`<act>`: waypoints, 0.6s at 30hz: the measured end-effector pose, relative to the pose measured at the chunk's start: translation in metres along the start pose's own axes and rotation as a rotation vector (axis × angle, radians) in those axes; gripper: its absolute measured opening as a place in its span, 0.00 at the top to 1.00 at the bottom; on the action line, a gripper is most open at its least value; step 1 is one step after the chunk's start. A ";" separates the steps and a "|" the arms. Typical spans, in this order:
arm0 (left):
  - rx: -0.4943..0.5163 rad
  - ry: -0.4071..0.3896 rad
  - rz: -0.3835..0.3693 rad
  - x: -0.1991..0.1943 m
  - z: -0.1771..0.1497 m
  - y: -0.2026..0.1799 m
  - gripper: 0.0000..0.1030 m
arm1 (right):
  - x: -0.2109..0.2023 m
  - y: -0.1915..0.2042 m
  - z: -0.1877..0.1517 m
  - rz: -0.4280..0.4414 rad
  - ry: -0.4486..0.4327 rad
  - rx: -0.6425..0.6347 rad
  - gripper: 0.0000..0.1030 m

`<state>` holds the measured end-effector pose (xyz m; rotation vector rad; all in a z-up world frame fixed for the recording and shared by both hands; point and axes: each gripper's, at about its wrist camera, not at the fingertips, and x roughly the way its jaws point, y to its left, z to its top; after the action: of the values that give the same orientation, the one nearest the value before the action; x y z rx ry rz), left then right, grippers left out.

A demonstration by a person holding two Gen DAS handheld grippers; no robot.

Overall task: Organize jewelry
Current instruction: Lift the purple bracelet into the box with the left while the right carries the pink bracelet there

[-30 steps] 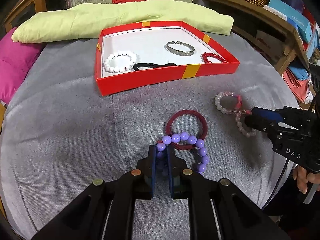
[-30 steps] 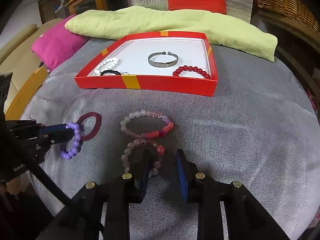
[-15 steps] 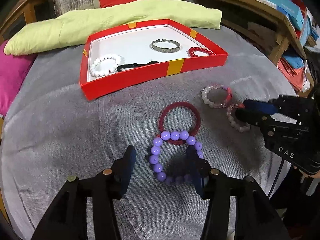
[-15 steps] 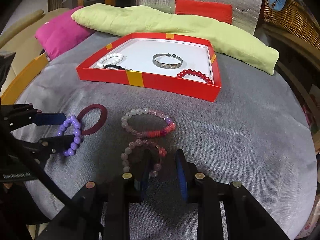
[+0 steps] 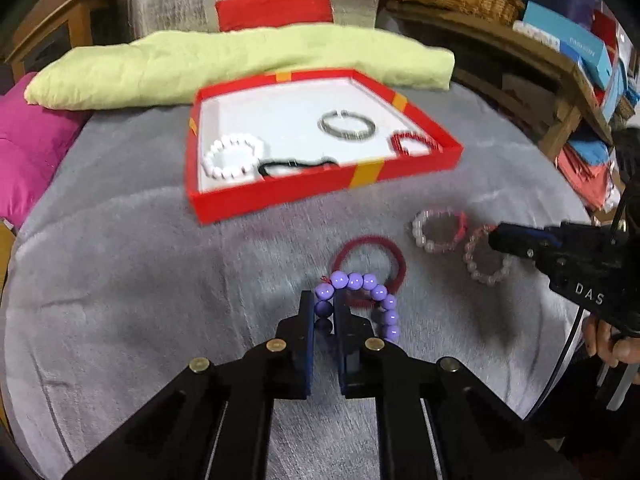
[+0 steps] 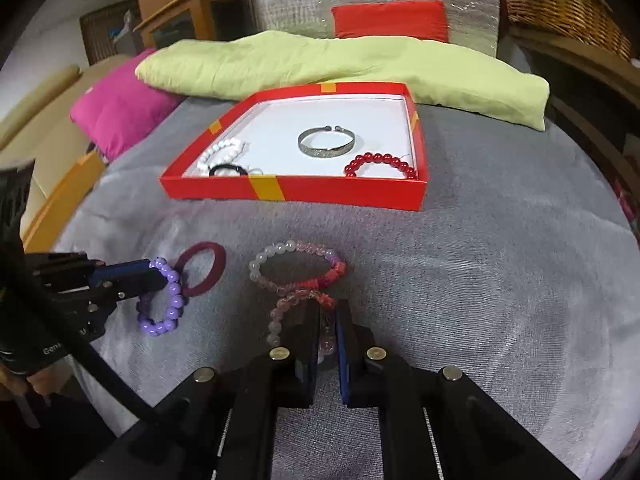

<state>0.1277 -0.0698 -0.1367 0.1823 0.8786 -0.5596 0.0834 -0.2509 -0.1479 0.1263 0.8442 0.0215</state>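
Grey cloth covers the round worktop (image 6: 500, 264), with a lime cushion (image 6: 360, 64) and a pink one (image 6: 120, 112) at its far edge; between them and the loose pieces sits the red tray (image 6: 340, 192), its white floor already holding four items: a white bead bracelet (image 5: 232, 156), a black band (image 5: 296, 166), a silver bangle (image 6: 326, 144) and a red bead bracelet (image 6: 380, 162); that half of the sorting looks done. Four pieces lie outside on the cloth; two are in hand. The left gripper (image 5: 324, 308) is clamped on a bead of the purple bracelet (image 5: 368, 292), which overlaps the maroon ring (image 5: 372, 256). The right gripper (image 6: 326, 320) is pinched together on the pale pink bracelet (image 6: 288, 308), which touches the mixed pink-and-white bracelet (image 6: 296, 268) just beyond it. Left to do, as I judge it: carry both held bracelets to the tray, then fetch the ring and the mixed bracelet; roughly halfway.
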 end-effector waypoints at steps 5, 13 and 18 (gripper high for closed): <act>-0.028 -0.055 -0.003 -0.008 0.007 0.002 0.91 | -0.007 -0.006 0.003 0.009 -0.027 0.034 0.92; -0.066 -0.128 0.002 -0.016 0.021 -0.005 0.91 | -0.016 -0.014 0.009 0.064 -0.070 0.110 0.92; -0.103 -0.149 0.005 -0.018 0.026 0.001 0.91 | -0.022 -0.017 0.013 0.083 -0.095 0.136 0.92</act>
<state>0.1367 -0.0719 -0.1067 0.0487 0.7602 -0.5154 0.0781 -0.2710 -0.1251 0.2884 0.7446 0.0352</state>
